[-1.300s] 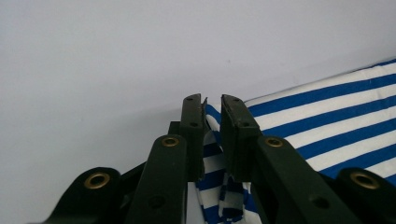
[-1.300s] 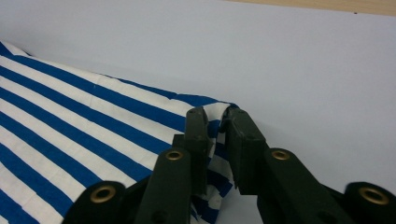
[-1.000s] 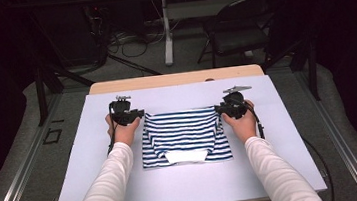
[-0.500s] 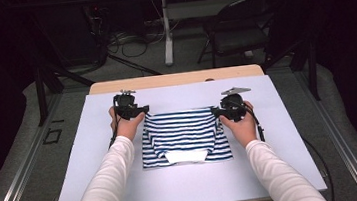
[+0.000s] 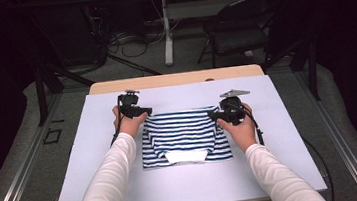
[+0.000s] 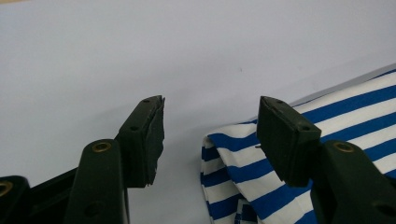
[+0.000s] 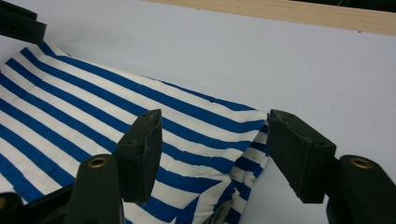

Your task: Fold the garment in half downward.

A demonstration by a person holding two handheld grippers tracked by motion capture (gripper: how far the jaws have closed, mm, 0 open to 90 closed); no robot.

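- One white-covered table (image 5: pixel 100 189) carried the work.
- One blue-and-white striped cotton shirt (image 5: pixel 184 130) lay mid-table, already folded into a neat rectangle; probably a last fold or smoothing remained.
- Two tools: left hand-held gripper (image 6: pixel 210 135) and right hand-held gripper (image 7: pixel 215 149), jaws apart, straddling the shirt's far corners, nothing clamped.

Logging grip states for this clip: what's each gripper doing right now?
Left gripper: open, holding nothing, at the far left corner of the striped shirt.
Right gripper: open, holding nothing, at its far right corner.
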